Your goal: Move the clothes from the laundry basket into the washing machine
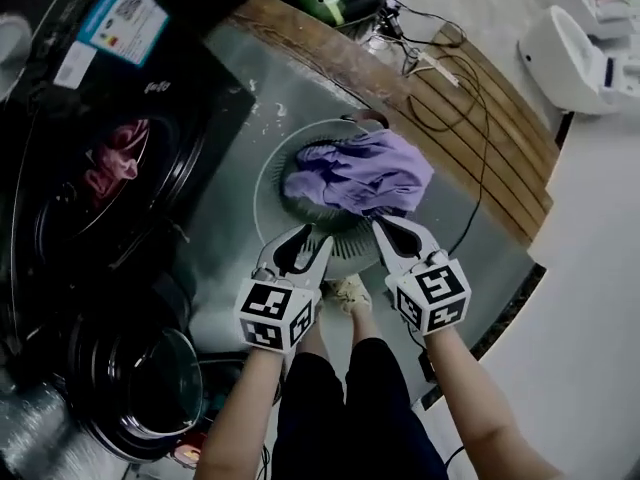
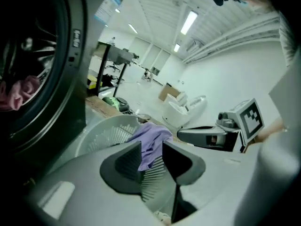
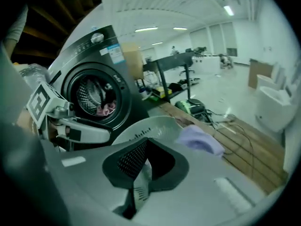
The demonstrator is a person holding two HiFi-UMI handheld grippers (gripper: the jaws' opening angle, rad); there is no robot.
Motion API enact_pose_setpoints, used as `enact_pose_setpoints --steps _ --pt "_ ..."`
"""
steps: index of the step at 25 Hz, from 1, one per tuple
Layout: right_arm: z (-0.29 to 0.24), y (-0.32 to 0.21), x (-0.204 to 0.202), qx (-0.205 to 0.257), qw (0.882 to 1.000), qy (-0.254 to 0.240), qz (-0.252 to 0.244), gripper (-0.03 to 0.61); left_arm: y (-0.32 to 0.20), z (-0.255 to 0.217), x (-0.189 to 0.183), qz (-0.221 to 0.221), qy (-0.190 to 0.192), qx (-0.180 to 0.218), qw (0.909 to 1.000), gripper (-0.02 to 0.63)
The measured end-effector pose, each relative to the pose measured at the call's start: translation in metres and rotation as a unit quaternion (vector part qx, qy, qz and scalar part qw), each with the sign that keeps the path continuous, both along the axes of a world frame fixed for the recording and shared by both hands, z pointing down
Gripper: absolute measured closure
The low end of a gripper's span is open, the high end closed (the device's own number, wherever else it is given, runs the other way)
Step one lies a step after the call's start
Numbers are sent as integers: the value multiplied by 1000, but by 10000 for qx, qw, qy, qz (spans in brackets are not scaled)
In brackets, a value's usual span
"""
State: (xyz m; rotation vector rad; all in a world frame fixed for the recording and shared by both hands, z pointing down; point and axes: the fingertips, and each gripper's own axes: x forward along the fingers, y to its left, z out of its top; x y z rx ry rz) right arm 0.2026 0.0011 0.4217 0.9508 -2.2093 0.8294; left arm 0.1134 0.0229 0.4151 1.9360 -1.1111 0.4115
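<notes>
purple cloth waits in the basket, grippers just at its rim

the purple cloth (image 1: 365, 173) lies bunched on top of the round laundry basket (image 1: 263, 190), a part of it hanging over the far rim. the basket stands on the floor just beside the washing machine (image 1: 40, 238). its door (image 1: 150, 388) is swung open, and some pink clothes (image 1: 115, 163) are already inside the drum.

both grippers hover at the near side of the basket. the left gripper (image 2: 152, 149) has its jaws spread, and the cloth shows in the gap beyond them, not yet touched. the right gripper (image 3: 146, 145) has its jaws pressed together at the tips; i see nothing pinched in them, only the ribbed wall of the basket behind.

i judge that the step in hand is the reach for the purple cloth. the next move calls for the left gripper to go forward into the folds and close on a thick part, so that the whole cloth lifts and does not slip on the way to the drum.
</notes>
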Motion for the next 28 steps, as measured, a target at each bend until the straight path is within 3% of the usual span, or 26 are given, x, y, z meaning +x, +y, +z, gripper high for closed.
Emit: enact_pose_setpoints --steps 3,7,13,19,21,23,25,28 --pt "15 11 48 -168 9985 146 494 550 -14 28 52 685 19 -213 9974 452" --pt "31 18 86 -252 9939 164 1066 551 -36 63 100 1211 -80 -382 9919 436" --pt "51 24 126 -360 9806 -27 1928 551 -53 111 144 1955 -438 -444 9787 428" --pt "64 28 139 -358 9723 -169 2306 551 -65 141 167 2282 -523 -519 9708 416" --pt "66 29 142 -342 9714 -113 2348 551 -67 148 169 2450 -838 -467 9648 454" --pt "66 29 143 -342 9715 -89 2343 551 -68 149 171 2593 -1167 -349 9581 578" --pt "62 28 140 -340 9729 -100 2284 551 -66 142 171 2567 -1159 -306 9590 581" --pt "48 22 135 -188 9773 -8 2110 551 -63 116 161 2304 -917 -243 9685 583"
